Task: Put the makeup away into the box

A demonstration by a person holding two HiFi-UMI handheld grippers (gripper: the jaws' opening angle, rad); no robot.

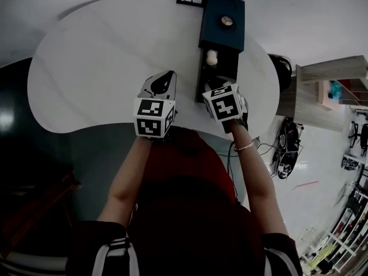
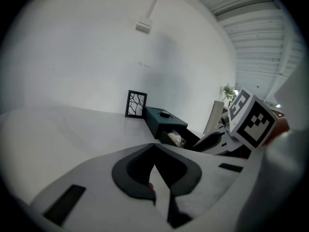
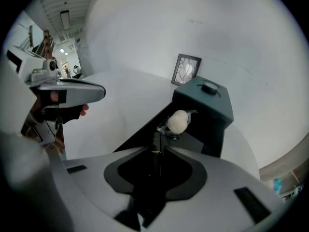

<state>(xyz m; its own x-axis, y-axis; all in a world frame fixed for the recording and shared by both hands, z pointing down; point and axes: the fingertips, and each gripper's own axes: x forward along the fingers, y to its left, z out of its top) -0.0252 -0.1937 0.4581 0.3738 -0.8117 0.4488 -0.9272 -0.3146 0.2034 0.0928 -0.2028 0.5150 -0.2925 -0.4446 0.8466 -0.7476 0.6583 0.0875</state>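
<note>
1. Right tool (image 3: 157,149) clenched on slim dark makeup stick (image 3: 155,138), lower centre of its view, at the dark box's (image 3: 205,103) open drawer (image 1: 221,69)
2. White puff (image 3: 177,121) lies in drawer
3. Left tool (image 2: 154,146) closed, empty, over white worktop (image 1: 103,56), left of box

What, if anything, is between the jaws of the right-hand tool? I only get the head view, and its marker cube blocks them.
Observer: The right gripper view shows a slim dark stick in the right gripper, jaws closed on it, tip aimed at the open drawer.
Operator: And the white lump in that drawer?
Observer: It's a round white puff in a clear wrapper, lying at the drawer's back, next to the box.
</note>
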